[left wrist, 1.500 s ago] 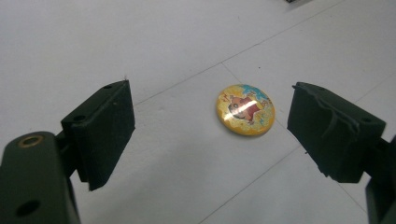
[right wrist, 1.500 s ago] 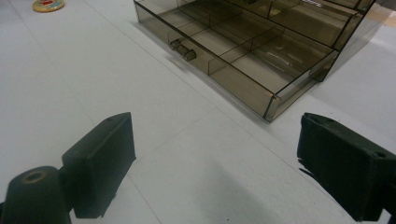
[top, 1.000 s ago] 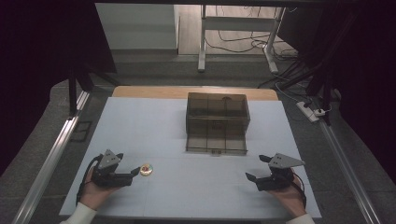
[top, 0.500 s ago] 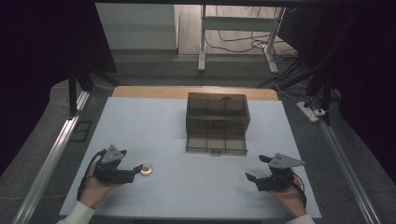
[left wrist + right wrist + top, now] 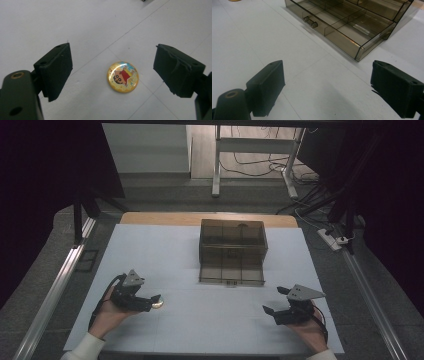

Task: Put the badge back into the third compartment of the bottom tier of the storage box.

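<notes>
Left tool (image 5: pixel 112 75) advanced, jaws apart, now straddling badge (image 5: pixel 122 76).

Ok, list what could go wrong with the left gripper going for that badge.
1. The round cartoon badge lies flat on the white table, so the open left gripper may scrape the surface or close above it.
2. The badge sits nearer the right-hand jaw in the left gripper view, so closing could push it sideways.
3. Its glossy domed face might slip from the pads.
</notes>
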Demonstrator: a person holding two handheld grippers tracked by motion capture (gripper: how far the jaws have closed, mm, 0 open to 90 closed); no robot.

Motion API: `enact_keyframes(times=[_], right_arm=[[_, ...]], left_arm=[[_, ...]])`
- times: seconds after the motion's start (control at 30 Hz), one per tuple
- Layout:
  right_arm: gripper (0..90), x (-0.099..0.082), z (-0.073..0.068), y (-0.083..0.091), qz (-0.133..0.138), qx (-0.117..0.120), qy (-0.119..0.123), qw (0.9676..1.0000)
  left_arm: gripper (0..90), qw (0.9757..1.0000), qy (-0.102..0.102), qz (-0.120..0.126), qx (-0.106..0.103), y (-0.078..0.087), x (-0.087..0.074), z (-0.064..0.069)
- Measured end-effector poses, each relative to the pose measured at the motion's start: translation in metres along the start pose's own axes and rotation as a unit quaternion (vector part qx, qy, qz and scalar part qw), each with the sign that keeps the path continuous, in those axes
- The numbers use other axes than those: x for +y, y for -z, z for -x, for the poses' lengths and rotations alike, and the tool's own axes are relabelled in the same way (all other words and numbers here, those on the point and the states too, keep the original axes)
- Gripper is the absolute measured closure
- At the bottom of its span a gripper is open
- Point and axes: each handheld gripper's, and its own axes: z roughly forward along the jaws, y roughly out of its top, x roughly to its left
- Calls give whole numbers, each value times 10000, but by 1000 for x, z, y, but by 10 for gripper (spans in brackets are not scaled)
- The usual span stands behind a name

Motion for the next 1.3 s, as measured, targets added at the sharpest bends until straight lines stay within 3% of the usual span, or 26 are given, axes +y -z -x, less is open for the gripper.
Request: enact_keyframes(times=[0.23, 0.4, 0.5, 0.53, 0.57, 1.03, 1.3], right_arm=[[122, 0, -1, -3, -37, 59, 34, 10000], [123, 1, -1, -4, -37, 83, 60, 9999], [125, 2, -1, -4, -26, 84, 57, 9999], [125, 2, 0, -5, -49, 91, 76, 9999], [125, 2, -1, -5, -57, 92, 67, 9999], [125, 1, 0, -5, -92, 71, 51, 9999], [126, 0, 0, -4, -98, 62, 43, 9999]], left_arm=[[154, 9997, -164, -162, -111, -3, 20, -1], [157, 9986, -191, -434, -250, -11, 24, -3], [164, 9968, -254, -645, -404, -16, 22, 0], [164, 9942, -368, -818, -600, -18, 20, 2], [167, 9934, -388, -861, -643, -19, 20, 4], [181, 9892, -471, -1305, -472, -37, 14, 5], [238, 9863, -587, -1493, -380, -42, 12, 6]])
